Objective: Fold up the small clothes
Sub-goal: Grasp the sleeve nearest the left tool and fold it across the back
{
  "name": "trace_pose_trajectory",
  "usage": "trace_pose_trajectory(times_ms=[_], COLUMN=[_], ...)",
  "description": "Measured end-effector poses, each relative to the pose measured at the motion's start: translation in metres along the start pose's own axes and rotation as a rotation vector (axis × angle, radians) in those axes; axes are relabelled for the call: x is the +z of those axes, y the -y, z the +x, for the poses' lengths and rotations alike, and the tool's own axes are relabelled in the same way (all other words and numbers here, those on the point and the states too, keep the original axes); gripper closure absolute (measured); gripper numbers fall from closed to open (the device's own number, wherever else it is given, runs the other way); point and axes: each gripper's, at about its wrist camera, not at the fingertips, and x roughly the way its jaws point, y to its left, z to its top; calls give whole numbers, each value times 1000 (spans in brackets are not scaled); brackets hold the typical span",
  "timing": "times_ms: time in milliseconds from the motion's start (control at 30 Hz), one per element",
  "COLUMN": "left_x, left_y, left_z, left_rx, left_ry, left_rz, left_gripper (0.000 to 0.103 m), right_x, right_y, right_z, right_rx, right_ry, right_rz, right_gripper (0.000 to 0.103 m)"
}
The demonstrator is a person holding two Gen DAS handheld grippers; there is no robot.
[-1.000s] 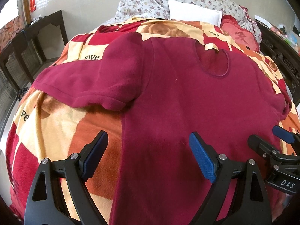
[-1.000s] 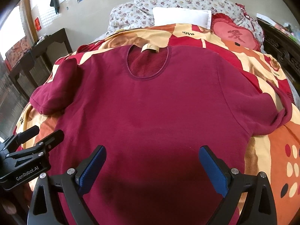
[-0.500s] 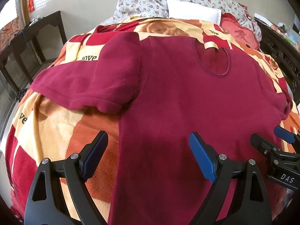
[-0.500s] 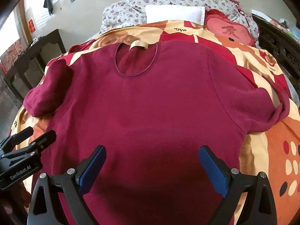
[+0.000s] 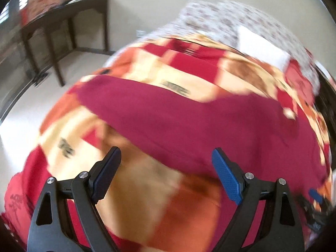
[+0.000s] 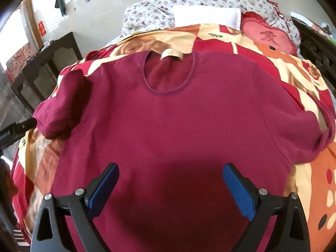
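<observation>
A dark red short-sleeved shirt (image 6: 178, 121) lies flat, front up, on a patterned blanket (image 6: 273, 63), its round neckline with a tan label (image 6: 171, 55) at the far side. My right gripper (image 6: 170, 185) is open and empty above the shirt's lower middle. My left gripper (image 5: 166, 175) is open and empty, over the blanket just before the shirt's left sleeve (image 5: 147, 109); that view is motion-blurred. The left gripper's tip shows at the left edge of the right wrist view (image 6: 19, 127). The right gripper shows low right in the left wrist view (image 5: 315, 197).
A flowered quilt (image 6: 199, 2), a white pillow (image 6: 206, 16) and a red cushion (image 6: 268, 37) lie at the bed's head. A dark wooden table (image 5: 63, 23) stands left of the bed on pale floor. Dark carved furniture (image 6: 315, 44) is at the right.
My left gripper has swung quickly left, from over the shirt's body to the left sleeve and blanket. My right gripper has moved slightly forward; the shirt lies unchanged.
</observation>
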Motion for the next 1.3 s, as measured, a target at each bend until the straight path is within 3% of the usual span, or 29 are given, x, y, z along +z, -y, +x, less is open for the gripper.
trace_pose_trajectory(times_ms=[200,400,500,567,733,800,900,1033,1167,1300], left_x=[35,56,61,64,73,78,81,77,49,9], left_y=[-70,-112,-121,-127,-127,-110,-75,14,105,177], left_z=[32,73,91,95,81,51,3,-62,-88,-70], left_rx=[81,59,34,19,-30,-73,-203,-406,-560,-627], left_ry=[-24,-75,-96,-77,-43,7,63,126,100,-1], left_rz=[-178,-364,-413,-438,-426,-379,-318,-148,17,87], left_gripper=[18,43,65,85,95,95,96,96,96,96], right_x=[12,17,16,16,16,17,19,26,29,28], right_y=[-18,-31,-36,-37,-35,-32,-22,1,32,71], right_z=[16,26,29,31,30,26,18,5,-13,-26], right_rx=[17,50,51,52,59,63,59,41,30,-41], right_ry=[-29,-60,-70,-77,-82,-71,-46,-15,24,39], right_rz=[-41,-61,-74,-76,-69,-65,-51,1,74,148], right_gripper=[5,5,5,5,5,5,5,5,5,5])
